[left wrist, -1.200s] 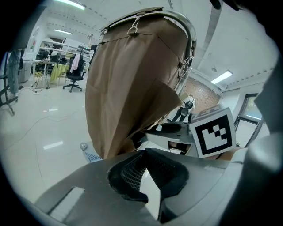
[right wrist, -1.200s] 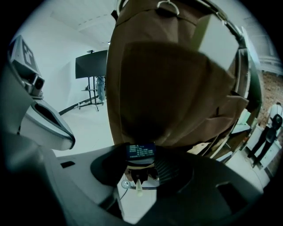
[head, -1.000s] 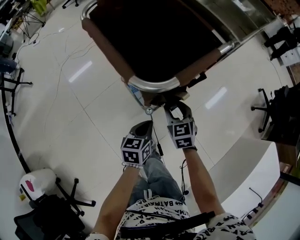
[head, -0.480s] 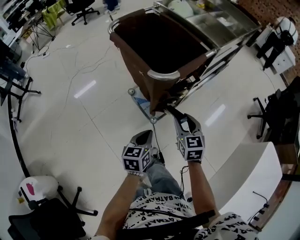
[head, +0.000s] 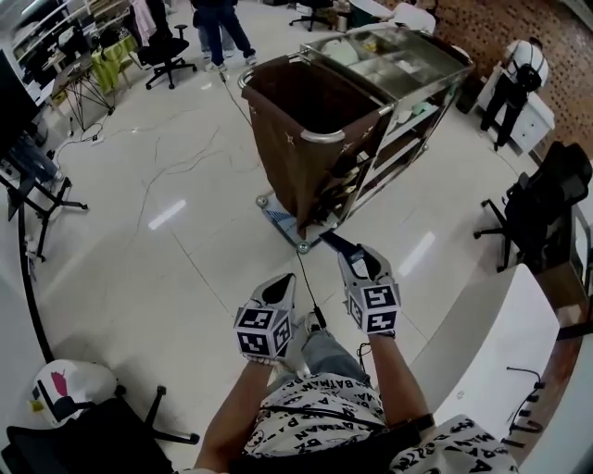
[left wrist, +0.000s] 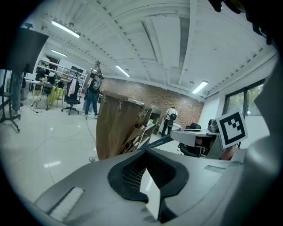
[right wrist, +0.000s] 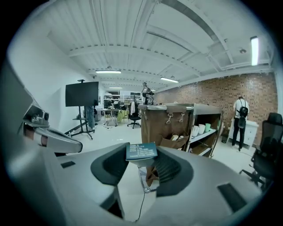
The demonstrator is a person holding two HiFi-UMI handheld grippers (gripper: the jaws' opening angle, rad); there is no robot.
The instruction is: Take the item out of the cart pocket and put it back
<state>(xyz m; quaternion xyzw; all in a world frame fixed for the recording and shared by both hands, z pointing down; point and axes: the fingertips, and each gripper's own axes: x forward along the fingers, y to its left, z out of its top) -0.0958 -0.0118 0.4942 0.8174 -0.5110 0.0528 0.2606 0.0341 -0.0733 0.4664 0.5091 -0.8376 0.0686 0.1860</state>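
Note:
My right gripper (head: pixel 355 260) is shut on a flat dark teal packet (head: pixel 335 246) with white print, which pokes forward from between its jaws (right wrist: pixel 141 151). It hangs over the floor, a short way in front of the housekeeping cart (head: pixel 422 69). The cart carries a brown cloth bag (head: pixel 296 139). Brown side pockets (right wrist: pixel 178 142) with items in them hang below the bag. My left gripper (head: pixel 278 293) is beside the right one, a little lower, with its jaws together and nothing in them. In the left gripper view the cart's bag (left wrist: pixel 116 123) stands ahead.
A thin cable (head: pixel 306 278) runs over the white floor from the cart's base. A white counter (head: pixel 482 343) is at the right, with black office chairs (head: pixel 533 208) behind it. Two people (head: pixel 218 23) stand beyond the cart. A TV on a stand (right wrist: pixel 82 95) is at the far left.
The cart has dropped back and now sits farther off. My right gripper has come away from the cart's pocket side with the packet in it. The left gripper has stayed beside it.

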